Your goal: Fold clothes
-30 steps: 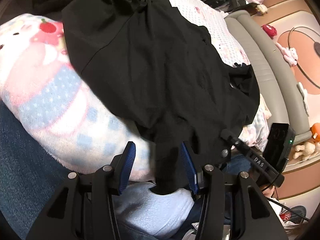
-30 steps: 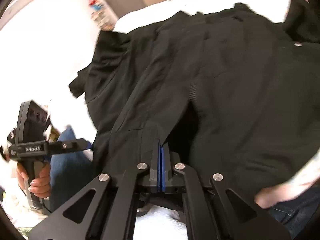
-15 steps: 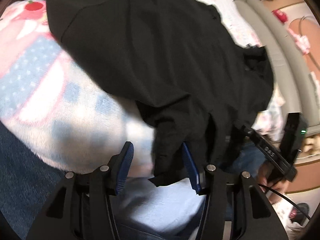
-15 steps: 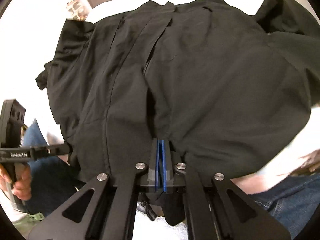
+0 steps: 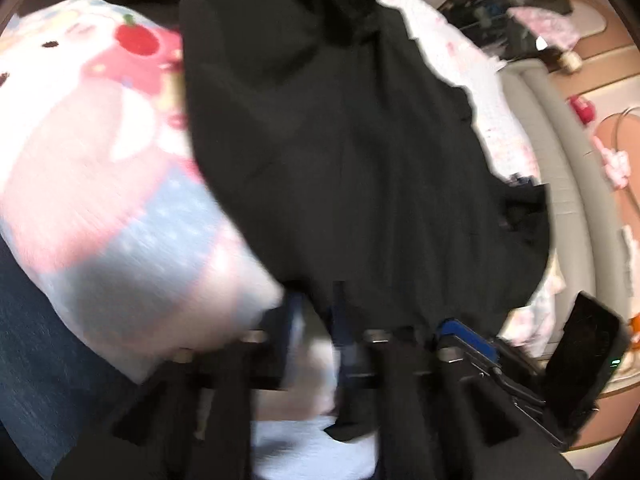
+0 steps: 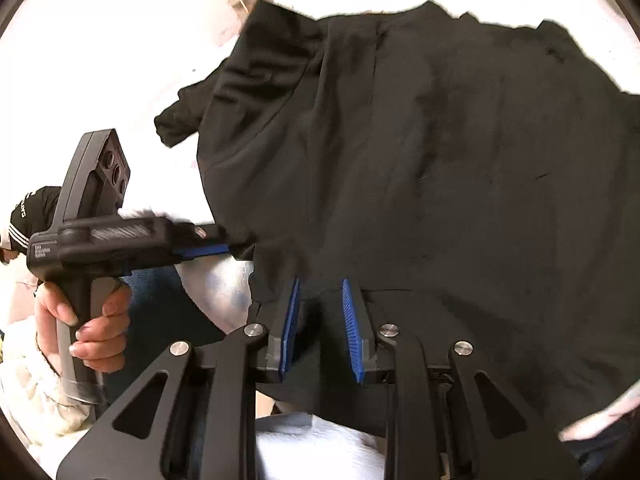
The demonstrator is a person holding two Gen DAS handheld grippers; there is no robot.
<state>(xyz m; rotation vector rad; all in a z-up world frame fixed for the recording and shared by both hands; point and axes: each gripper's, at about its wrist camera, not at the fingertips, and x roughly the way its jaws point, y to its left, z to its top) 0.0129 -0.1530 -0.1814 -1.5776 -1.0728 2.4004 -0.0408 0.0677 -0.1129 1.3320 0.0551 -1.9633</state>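
Observation:
A black garment [image 5: 360, 160] lies spread over a bed and a plush pillow, and it fills most of the right wrist view [image 6: 440, 160]. My left gripper [image 5: 316, 320] is blurred at the garment's near hem, with a narrow gap showing between its fingers. From the right wrist view, the left gripper [image 6: 230, 249] touches the hem's left corner with its tip. My right gripper [image 6: 320, 300] is open, its blue pads [image 6: 290, 320] on either side of the hem's edge. In the left wrist view, the right gripper [image 5: 468, 332] sits low at the hem's right end.
A pink, white and blue cartoon plush pillow [image 5: 100, 160] lies under the garment's left side. A jeans-clad leg [image 5: 36, 340] is at lower left. A grey padded rail [image 5: 560, 160] borders the bed. A hand [image 6: 92, 320] holds the left gripper's handle over white bedding [image 6: 120, 80].
My right gripper was shut on the hem and has now opened. The left gripper's fingers have come closer together and shifted to the hem's left corner. The garment lies flatter.

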